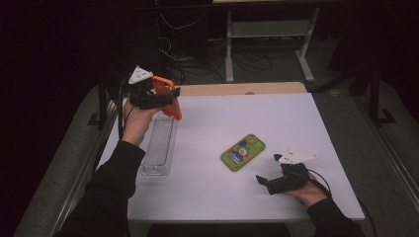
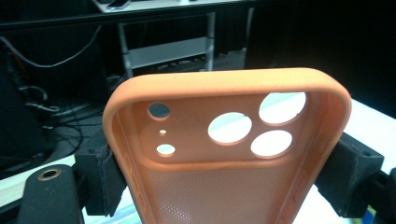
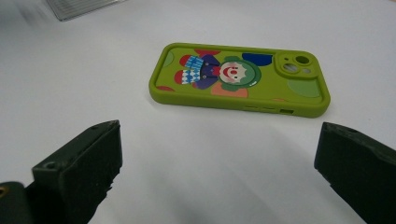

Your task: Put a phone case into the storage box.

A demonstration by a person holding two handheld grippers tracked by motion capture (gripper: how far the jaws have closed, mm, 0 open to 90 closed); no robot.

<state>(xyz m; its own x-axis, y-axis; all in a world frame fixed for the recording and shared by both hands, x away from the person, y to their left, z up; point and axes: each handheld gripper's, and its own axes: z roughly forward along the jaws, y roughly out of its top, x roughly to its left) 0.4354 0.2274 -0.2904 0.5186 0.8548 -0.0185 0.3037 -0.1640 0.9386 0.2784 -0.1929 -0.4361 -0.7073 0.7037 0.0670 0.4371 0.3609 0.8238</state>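
While my left claw (image 1: 165, 98) hangs raised in the upper left of the high view, it grasps an orange phone case (image 1: 168, 96) by its two long sides, the case standing nearly upright above the far end of a clear plastic tray (image 1: 159, 147) that lies along the left edge of the white surface (image 1: 276, 123). Toward the lower right of that frame my right claw (image 1: 268, 170) rests low on the surface with its jaws spread and nothing between them, and a green phone case (image 1: 242, 151) printed with a clown lies flat near the middle, just up and left of it. From my left gripper view, the orange phone case (image 2: 224, 154) rises through the centre of the frame with its hollow inner side and round camera cut-outs facing me, and both black pads press on its edges at lower left and lower right. From my right gripper view, the jaws stand wide apart at the bottom corners, released, and the green phone case (image 3: 243, 79) lies flat in the upper middle, apart from both pads, with a corner of the clear plastic tray (image 3: 79, 7) at the top left.
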